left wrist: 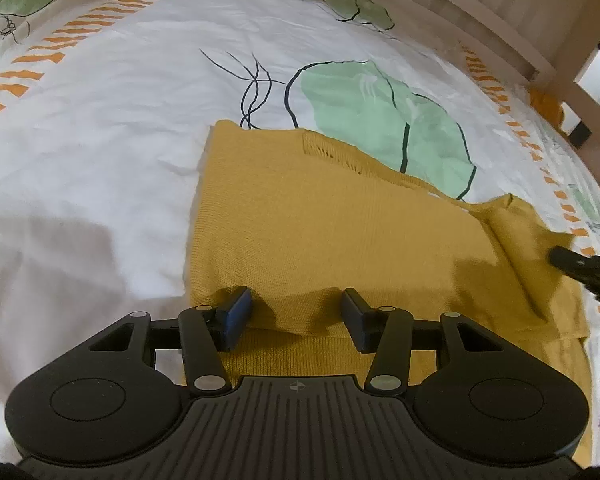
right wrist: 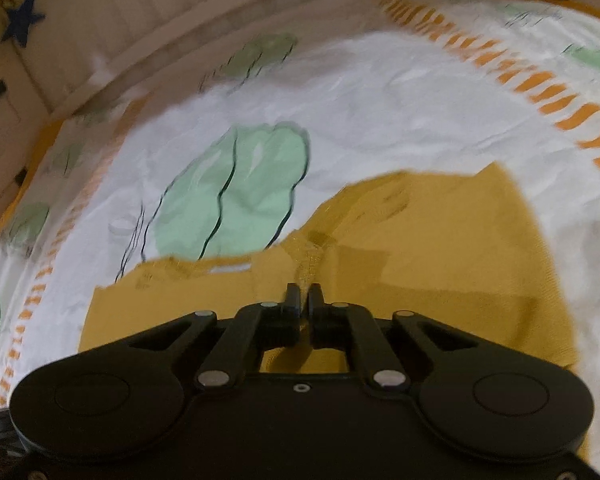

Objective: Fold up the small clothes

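Mustard knit garment (left wrist: 332, 232) spread on a white bedsheet (left wrist: 100, 120) printed with green leaf shapes and orange dashed borders; a pale wooden bed frame (left wrist: 480, 12) runs along the far edge of the sheet. In the left wrist view, the garment lies partly folded, its upper layer doubled over the lower one, with an openwork strip visible near its far edge. The left gripper (left wrist: 296, 316) sits low over the near edge of the garment with its jaws spread wide, released, a raised ridge of fabric lying between the two fingers. At the right margin of the same view, the dark tip of the right gripper (left wrist: 572, 260) meets the garment's right-hand portion. In the right wrist view, which is motion-blurred, the right gripper (right wrist: 305, 300) has its jaws drawn nearly together, clenched on a pinched, lifted pleat of the mustard knit garment (right wrist: 440, 248). A blue star (right wrist: 22, 20) marks the pale wall panel beyond the bed.
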Motion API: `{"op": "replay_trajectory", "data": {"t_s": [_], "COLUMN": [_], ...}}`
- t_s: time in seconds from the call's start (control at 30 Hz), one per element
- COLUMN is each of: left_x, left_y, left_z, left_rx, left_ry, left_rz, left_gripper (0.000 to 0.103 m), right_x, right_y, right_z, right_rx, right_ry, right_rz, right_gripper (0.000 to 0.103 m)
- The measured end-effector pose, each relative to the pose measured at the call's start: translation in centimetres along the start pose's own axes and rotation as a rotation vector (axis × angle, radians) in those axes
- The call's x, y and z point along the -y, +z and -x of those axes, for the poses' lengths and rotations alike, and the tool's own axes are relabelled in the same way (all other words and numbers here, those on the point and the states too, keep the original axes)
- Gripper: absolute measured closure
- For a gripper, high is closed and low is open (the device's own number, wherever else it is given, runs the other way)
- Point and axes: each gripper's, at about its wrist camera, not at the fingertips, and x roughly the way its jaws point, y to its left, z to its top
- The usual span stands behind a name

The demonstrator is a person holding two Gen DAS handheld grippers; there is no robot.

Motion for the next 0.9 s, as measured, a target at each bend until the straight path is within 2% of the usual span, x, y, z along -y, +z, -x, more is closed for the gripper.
{"op": "replay_trajectory", "data": {"t_s": [0.17,0.3,0.43,0.57,0.63,0.7,0.73,0.87,0.9], "left_x": [-0.1,0.0,0.0,0.0,0.1,0.1,0.1,0.2,0.2], "left_y": [0.1,0.1,0.0,0.0,0.0,0.0,0.0,0.0,0.0], "left_z": [-0.1,-0.1,0.0,-0.1,-0.1,-0.1,-0.1,-0.1,-0.1], "left_rx": [0.001,0.003,0.006,0.006,0.006,0.006,0.006,0.007,0.007], "left_ry": [-0.003,0.002,0.004,0.006,0.008,0.009,0.009,0.011,0.012], "left_rz": [0.015,0.018,0.013,0.010,0.004,0.001,0.003,0.003,0.001], "left_gripper": [0.055,0.055,0.055,0.055,0.055,0.055,0.055,0.055,0.055], "right_x": [3.0,5.4,7.0,7.6,7.9,8.3,8.4,8.7,8.7], "right_y": [0.3,-0.2,-1.1,-1.3,-1.0,-0.8,-0.6,-0.4,-0.4], "right_z": [3.1,3.9,3.4,3.0,3.3,3.3,3.3,2.7,2.5], "right_rx": [0.073,0.059,0.014,-0.031,-0.020,0.002,0.012,0.020,0.017], "right_ry": [-0.074,-0.136,-0.146,-0.134,-0.108,-0.082,-0.075,-0.058,-0.053], "right_rz": [0.026,0.032,0.014,0.008,-0.003,-0.015,-0.018,-0.016,-0.017], "right_gripper": [0.093,0.092,0.091,0.084,0.080,0.048,0.043,0.041,0.046]}}
